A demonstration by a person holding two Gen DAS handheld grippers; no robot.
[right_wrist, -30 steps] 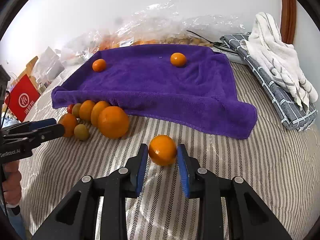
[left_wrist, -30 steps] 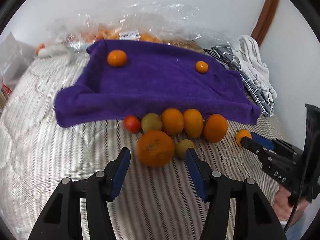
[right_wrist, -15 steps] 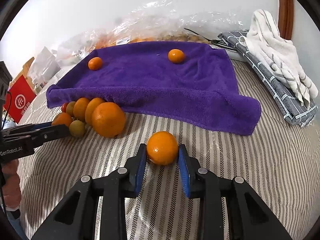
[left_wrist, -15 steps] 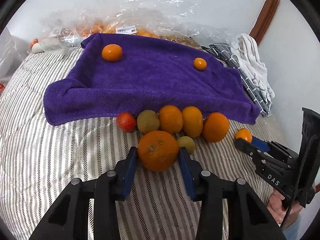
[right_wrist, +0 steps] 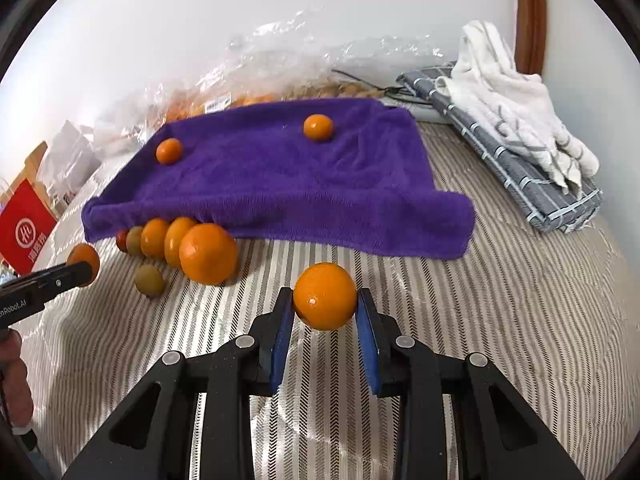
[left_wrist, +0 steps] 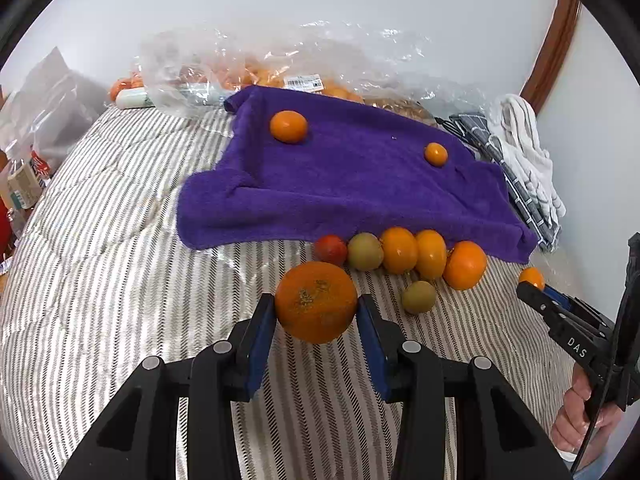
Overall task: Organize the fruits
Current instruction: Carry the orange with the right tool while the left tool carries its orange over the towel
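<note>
My left gripper [left_wrist: 316, 312] is shut on a large rough orange [left_wrist: 316, 302], held just above the striped bedding. My right gripper [right_wrist: 325, 304] is shut on a smaller smooth orange [right_wrist: 325, 295], also lifted slightly; it shows in the left wrist view [left_wrist: 531, 278]. A purple towel [left_wrist: 360, 188] lies beyond with two small oranges on it [left_wrist: 289, 126] [left_wrist: 436, 154]. A row of several fruits [left_wrist: 400, 250] lies along the towel's near edge, with a green one [left_wrist: 418, 297] in front.
A clear plastic bag of oranges [left_wrist: 256, 76] lies behind the towel by the wall. Folded grey and white cloths [right_wrist: 516, 128] lie to the right. A red box [right_wrist: 24, 228] and packets stand at the left edge of the bed.
My left gripper moved forward, closed on the large orange and lifted it. My right gripper kept its hold on the smaller orange and raised it a little.
</note>
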